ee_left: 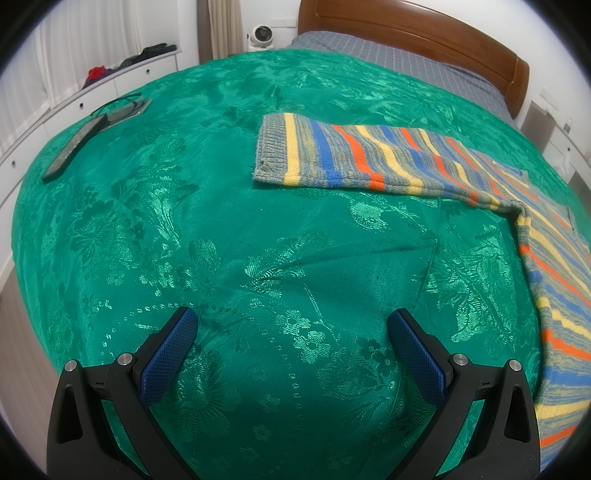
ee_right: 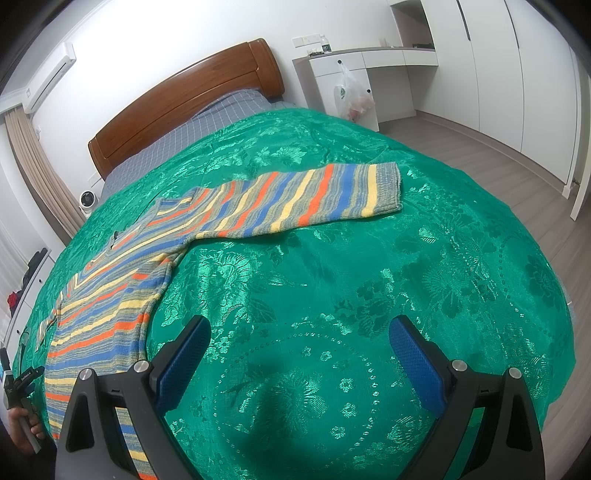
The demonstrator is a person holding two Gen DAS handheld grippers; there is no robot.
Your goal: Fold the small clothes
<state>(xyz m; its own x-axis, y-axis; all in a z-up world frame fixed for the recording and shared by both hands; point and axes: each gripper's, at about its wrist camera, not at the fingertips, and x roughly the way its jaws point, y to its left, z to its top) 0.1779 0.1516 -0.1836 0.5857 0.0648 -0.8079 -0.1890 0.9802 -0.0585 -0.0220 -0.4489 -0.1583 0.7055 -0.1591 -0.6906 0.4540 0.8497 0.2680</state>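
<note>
A small striped knit sweater (ee_left: 388, 158) in blue, orange, yellow and grey lies flat on a green bedspread (ee_left: 258, 240). In the left wrist view one sleeve stretches left with its grey cuff (ee_left: 269, 151), and the body runs down the right edge. My left gripper (ee_left: 291, 325) is open and empty above bare bedspread, left of the sweater's body. In the right wrist view the sweater (ee_right: 122, 291) lies at left with its other sleeve (ee_right: 314, 199) stretched right. My right gripper (ee_right: 299, 332) is open and empty over bedspread, right of the body.
A dark remote (ee_left: 74, 147) and a flat device with a cable (ee_left: 129, 107) lie at the bed's far left. A wooden headboard (ee_left: 424, 33), a white fan (ee_left: 260, 37), white drawers (ee_left: 122, 77) and a desk with a hanging plastic bag (ee_right: 352, 98) surround the bed.
</note>
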